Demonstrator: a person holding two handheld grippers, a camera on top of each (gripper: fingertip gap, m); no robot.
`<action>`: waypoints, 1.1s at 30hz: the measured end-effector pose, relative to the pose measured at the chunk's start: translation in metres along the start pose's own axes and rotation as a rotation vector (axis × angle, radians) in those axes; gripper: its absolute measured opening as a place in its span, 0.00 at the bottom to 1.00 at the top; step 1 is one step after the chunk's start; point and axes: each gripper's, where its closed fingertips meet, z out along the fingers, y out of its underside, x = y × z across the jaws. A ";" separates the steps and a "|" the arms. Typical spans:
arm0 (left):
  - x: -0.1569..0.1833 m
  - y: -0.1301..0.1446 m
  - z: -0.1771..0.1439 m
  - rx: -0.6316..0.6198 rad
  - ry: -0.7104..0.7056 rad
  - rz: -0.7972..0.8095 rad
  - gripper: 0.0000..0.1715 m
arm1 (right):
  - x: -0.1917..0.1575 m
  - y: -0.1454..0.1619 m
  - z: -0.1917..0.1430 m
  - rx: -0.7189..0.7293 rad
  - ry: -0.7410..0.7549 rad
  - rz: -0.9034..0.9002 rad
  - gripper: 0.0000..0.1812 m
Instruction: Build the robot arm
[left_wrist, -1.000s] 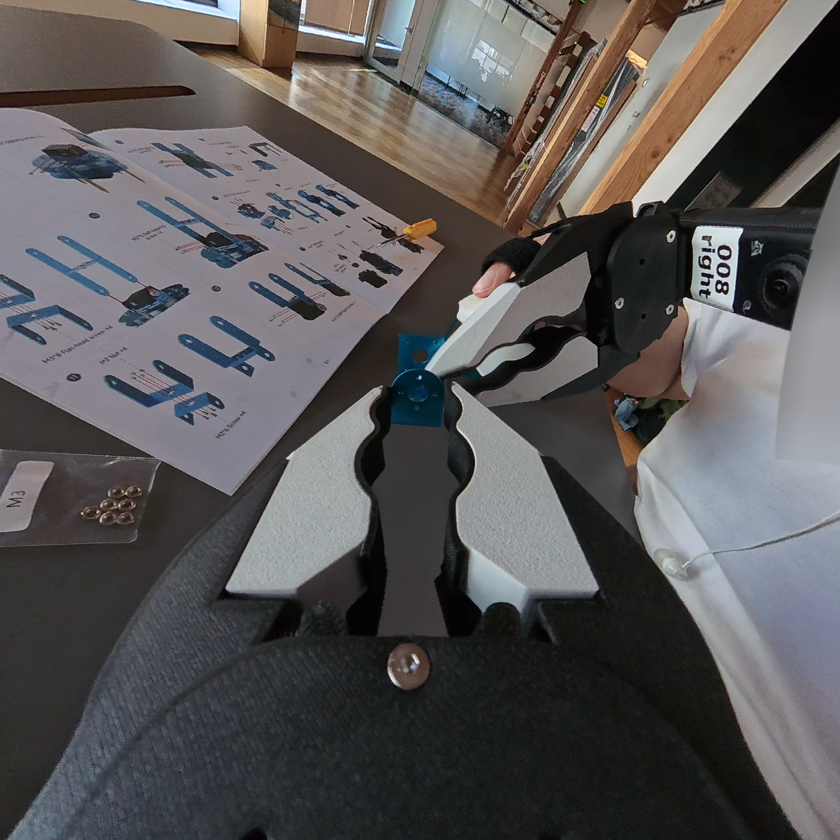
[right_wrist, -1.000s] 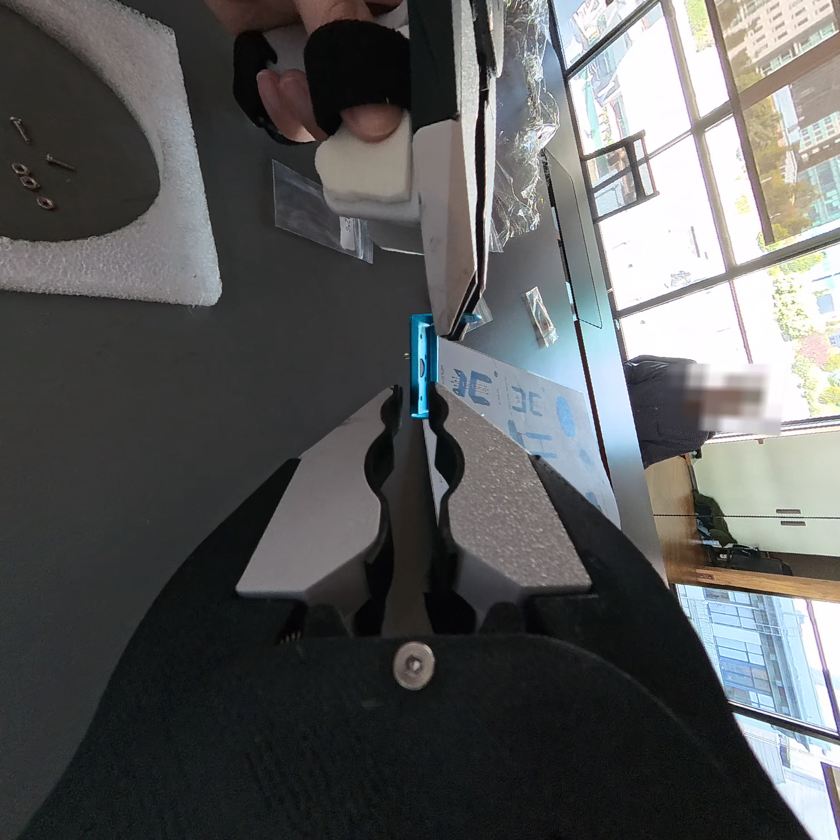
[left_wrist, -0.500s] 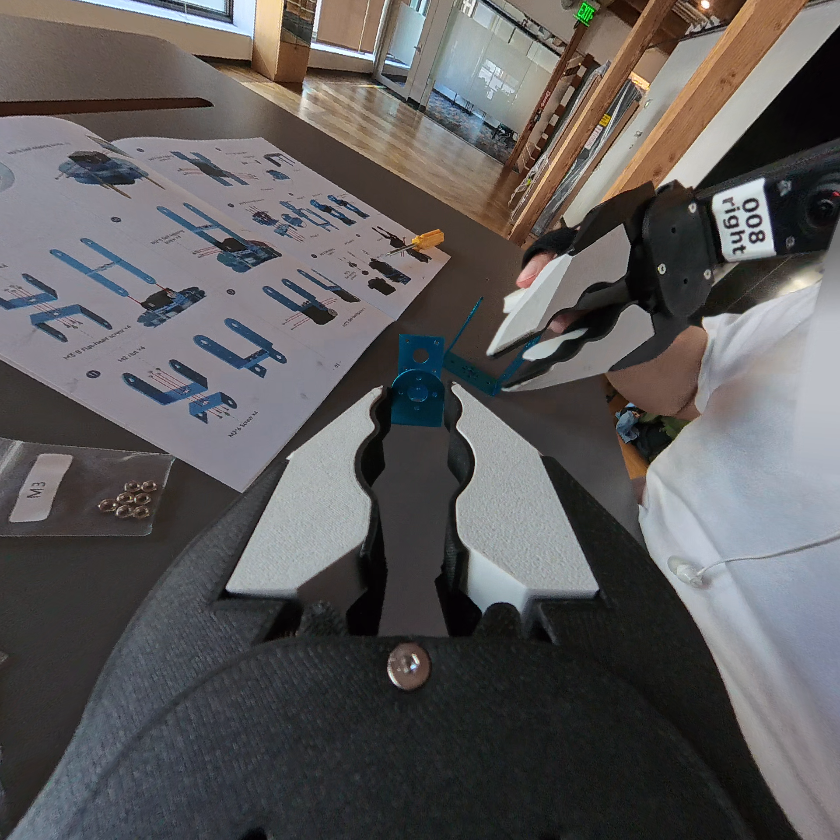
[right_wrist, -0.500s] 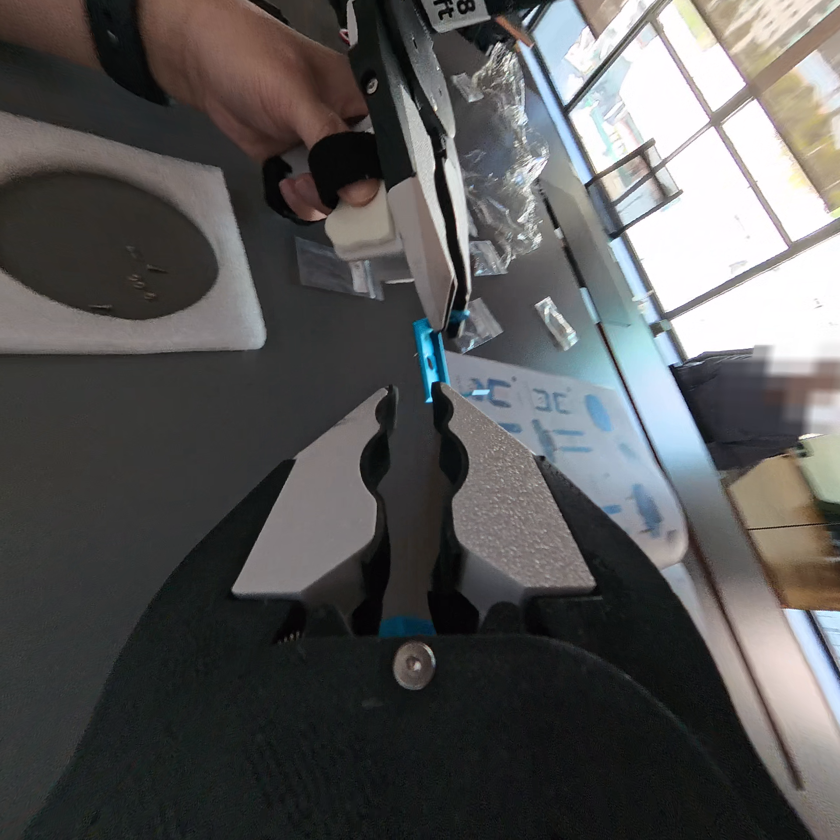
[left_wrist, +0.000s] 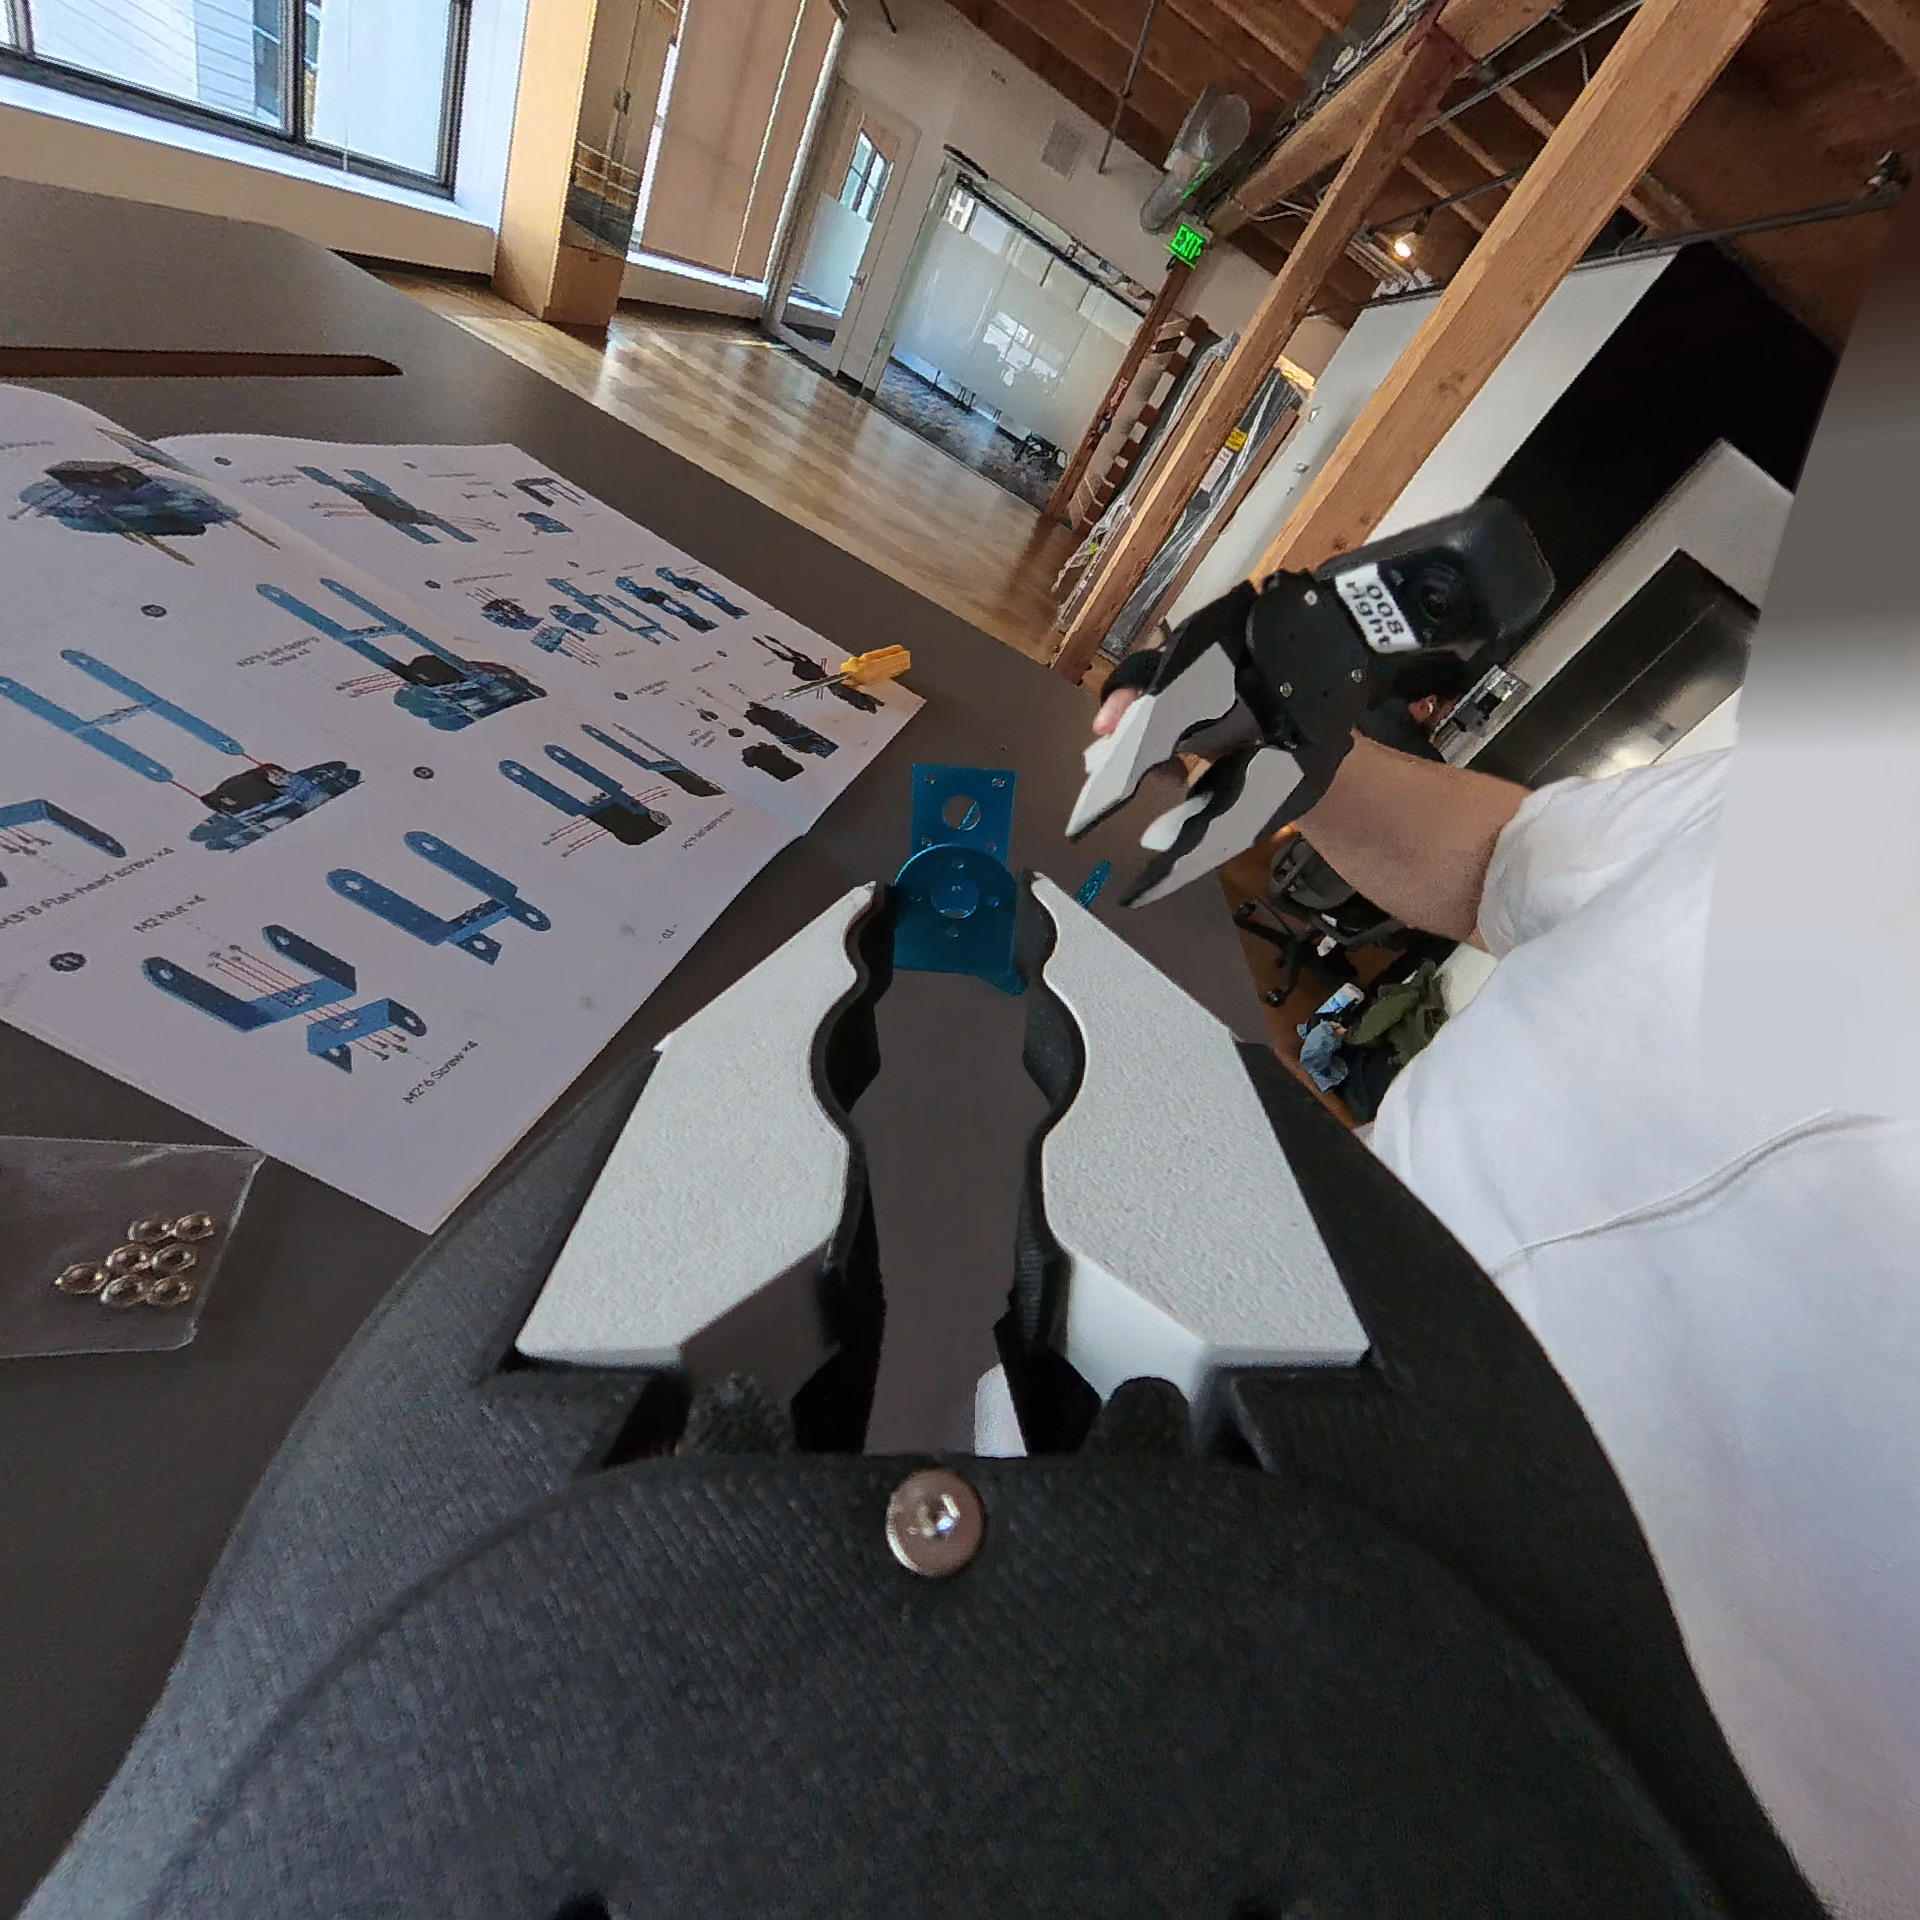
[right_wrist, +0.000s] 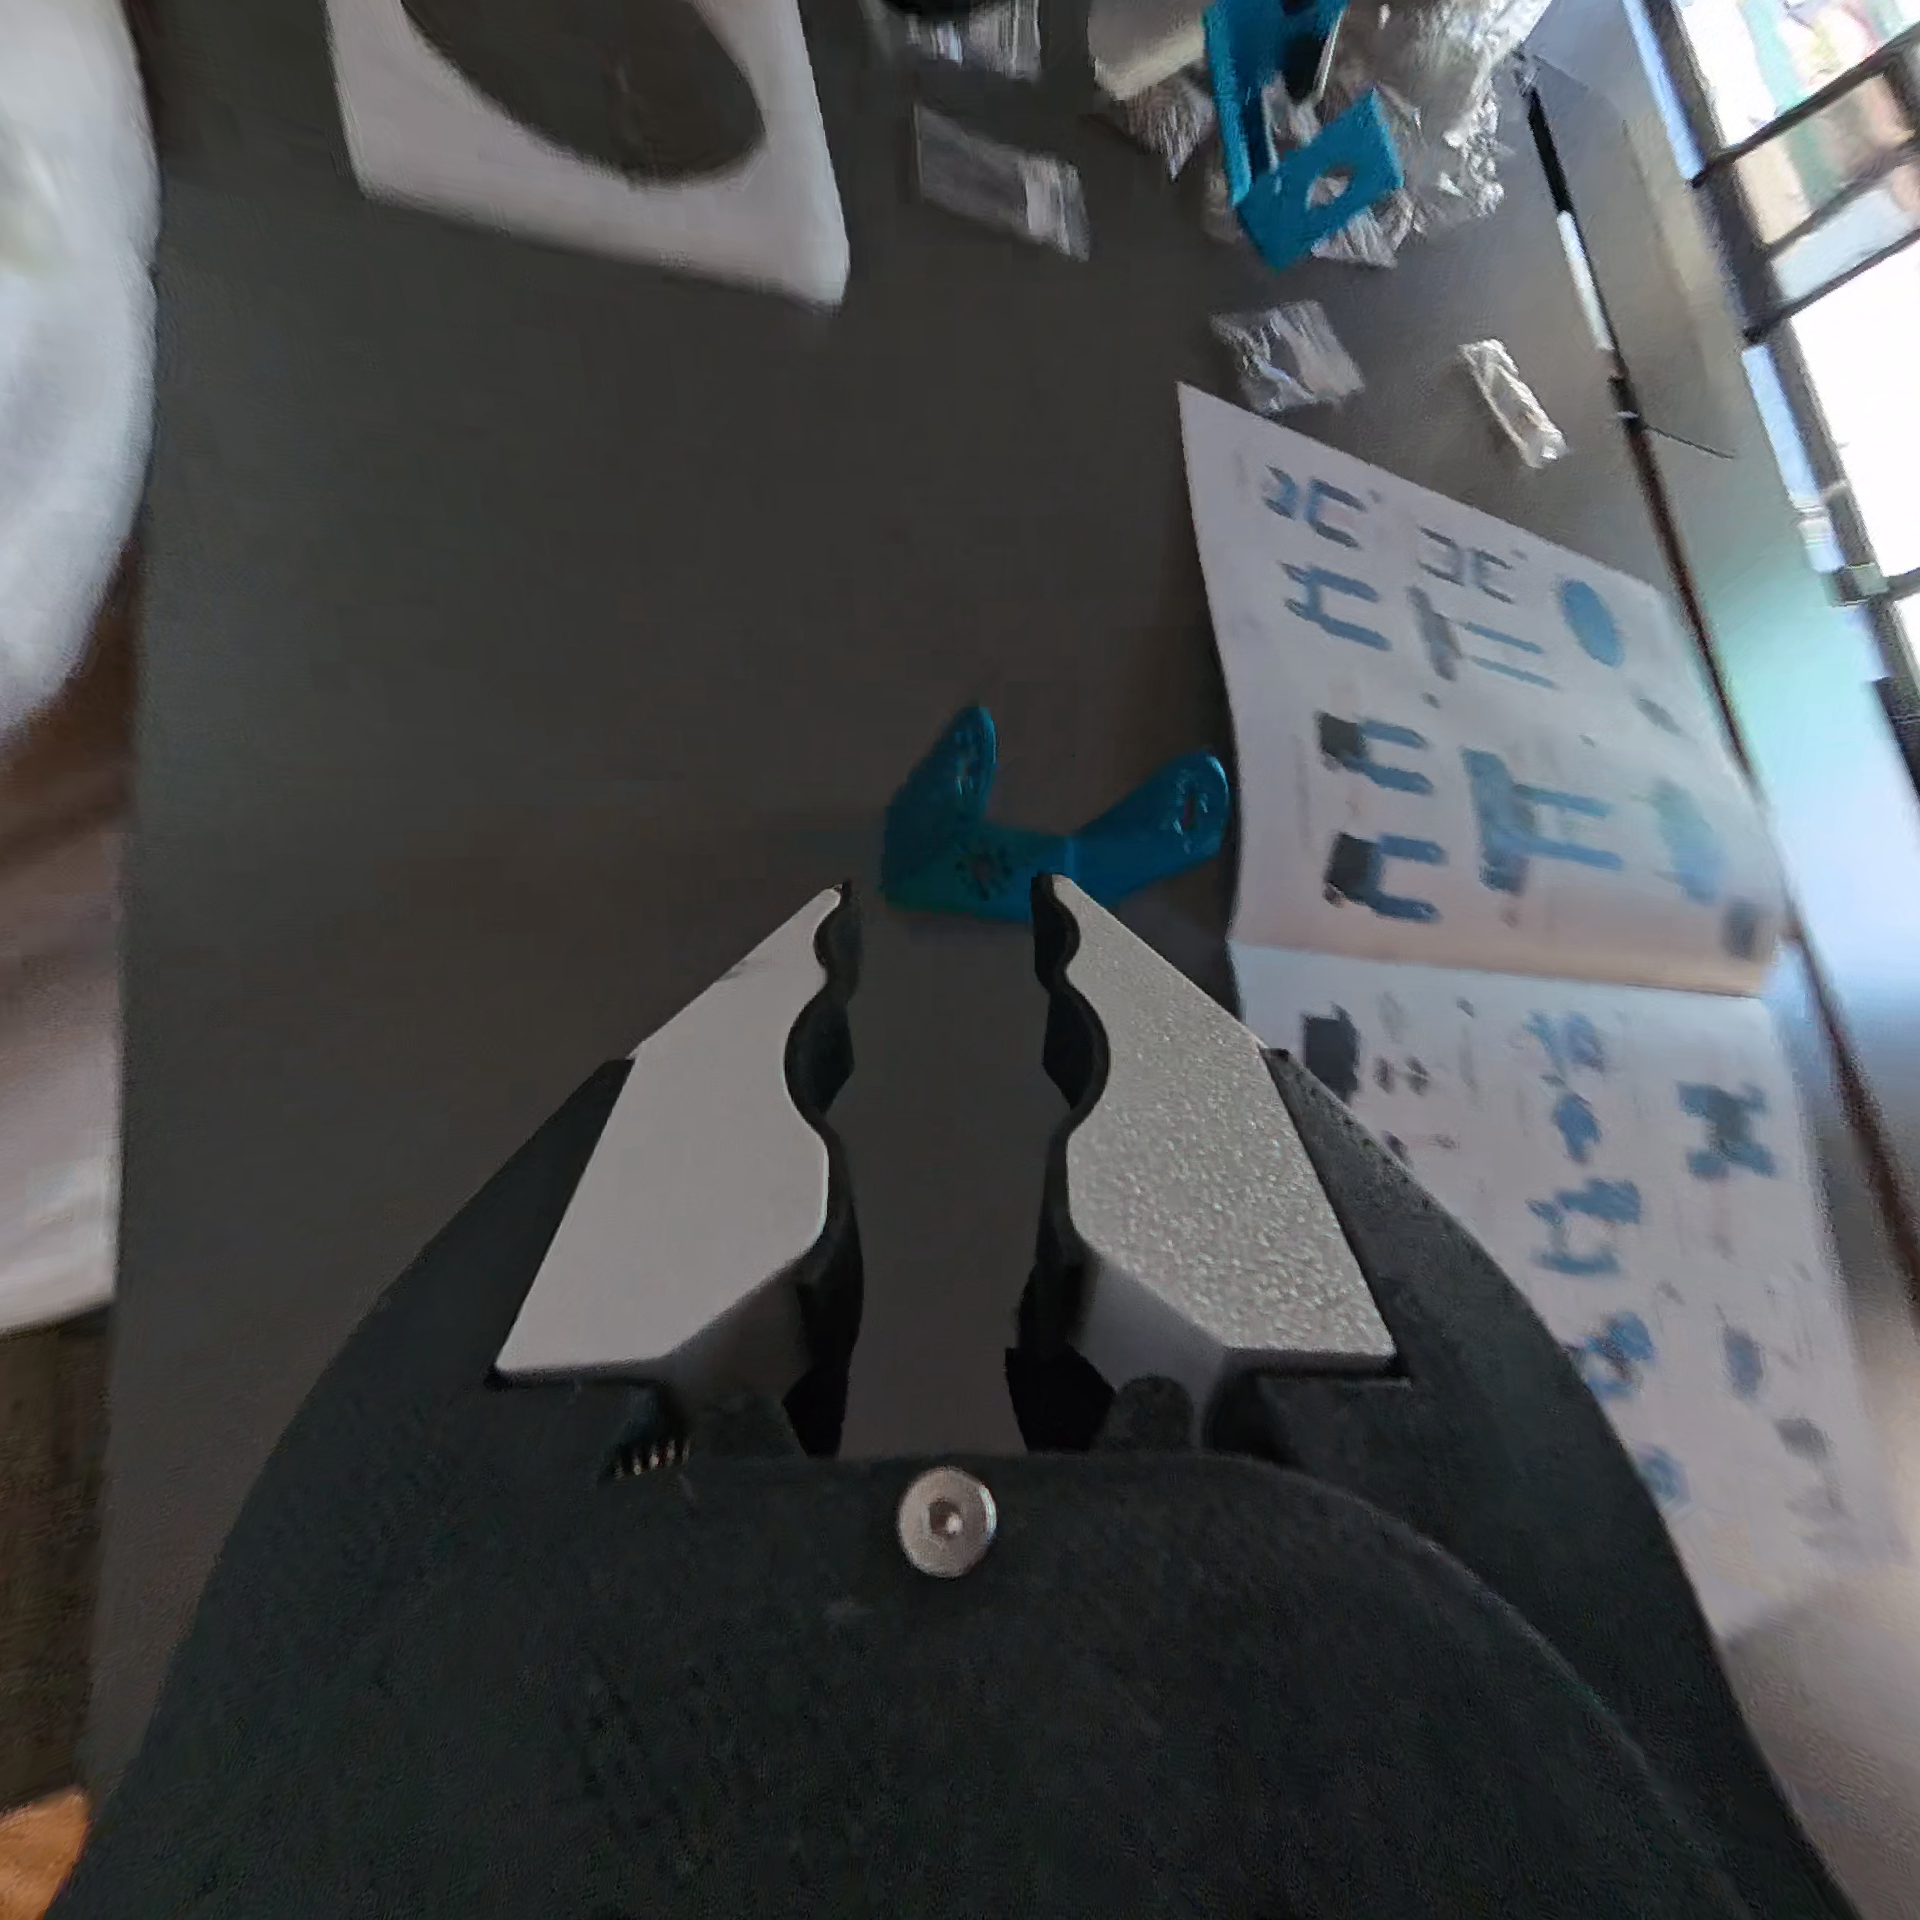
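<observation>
My left gripper (left_wrist: 956, 889) is shut on a blue metal bracket (left_wrist: 961, 821) with a round hub, held just above the dark table (left_wrist: 312, 1455). That bracket also shows blurred at the top of the right wrist view (right_wrist: 1299, 166). My right gripper (right_wrist: 940, 891) is open and empty. Its tips hang just short of a blue U-shaped bracket (right_wrist: 977, 831) that lies on the table (right_wrist: 520, 623). In the left wrist view the right gripper (left_wrist: 1107, 862) is to the right of the held bracket, and one tip of the U-shaped bracket (left_wrist: 1093, 881) shows below it.
An open instruction booklet (left_wrist: 364, 727) lies left of the left gripper and right of the right gripper (right_wrist: 1455, 727). A yellow-handled screwdriver (left_wrist: 868, 667) lies on its corner. A clear bag of nuts (left_wrist: 125, 1257), white foam (right_wrist: 800, 208) and small plastic bags (right_wrist: 997, 187) are about. The grippers' ends are close to 20 cm from one another.
My right gripper has let go of the blue U-shaped bracket, which now lies on the table, and has drawn back to the right. My left gripper still holds its bracket.
</observation>
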 end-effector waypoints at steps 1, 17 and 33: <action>0.001 0.000 0.001 0.001 -0.001 -0.001 0.13 | 0.001 -0.006 0.004 0.015 -0.022 0.063 0.19; 0.016 -0.006 -0.002 0.000 -0.013 0.062 0.13 | -0.003 -0.018 0.026 -0.403 -0.236 0.047 0.00; 0.020 -0.006 -0.001 0.018 0.026 0.031 0.13 | -0.029 -0.014 0.035 0.019 -0.266 0.379 0.01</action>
